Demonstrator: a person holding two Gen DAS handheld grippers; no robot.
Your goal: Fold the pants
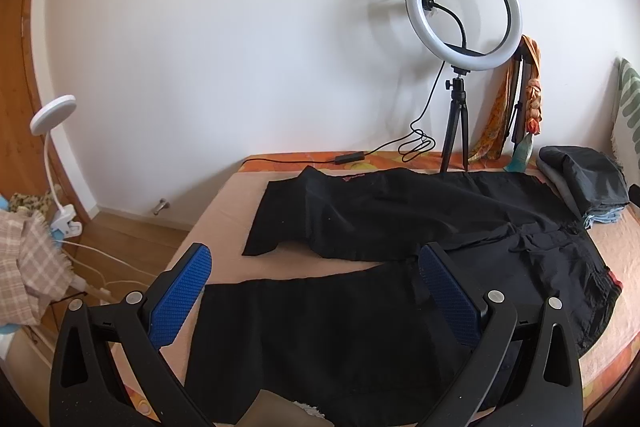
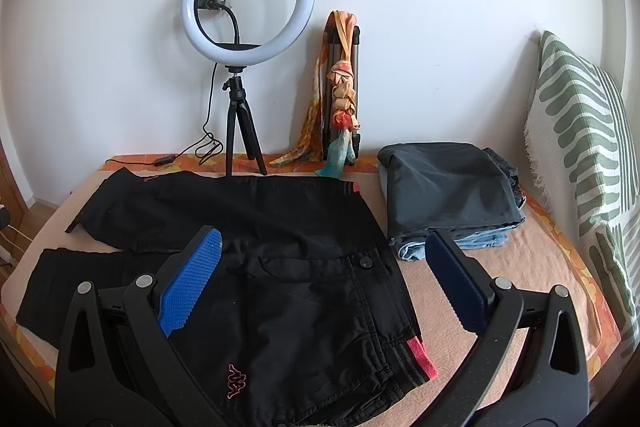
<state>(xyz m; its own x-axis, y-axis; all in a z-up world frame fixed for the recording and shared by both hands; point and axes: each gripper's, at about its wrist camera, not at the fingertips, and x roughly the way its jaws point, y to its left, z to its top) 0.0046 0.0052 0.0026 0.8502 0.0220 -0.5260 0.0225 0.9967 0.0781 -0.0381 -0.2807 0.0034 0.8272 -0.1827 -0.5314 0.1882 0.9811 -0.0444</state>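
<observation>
Bare bed (image 1: 224, 211) is seen left of the black pants (image 1: 400, 219), spread flat, legs pointing left, waistband right beside folded clothes (image 2: 448, 195). Left gripper (image 1: 316, 263) and right gripper (image 2: 324, 247) are held wide apart, gripping nothing.

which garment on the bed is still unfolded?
The black pants, spread flat with both legs apart, directly under both open grippers. The grey garment and the denim beneath it sit folded in a stack toward the right.

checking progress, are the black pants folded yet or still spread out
Spread out: the black pants lie flat on the bed, both legs apart and unfolded.
</observation>
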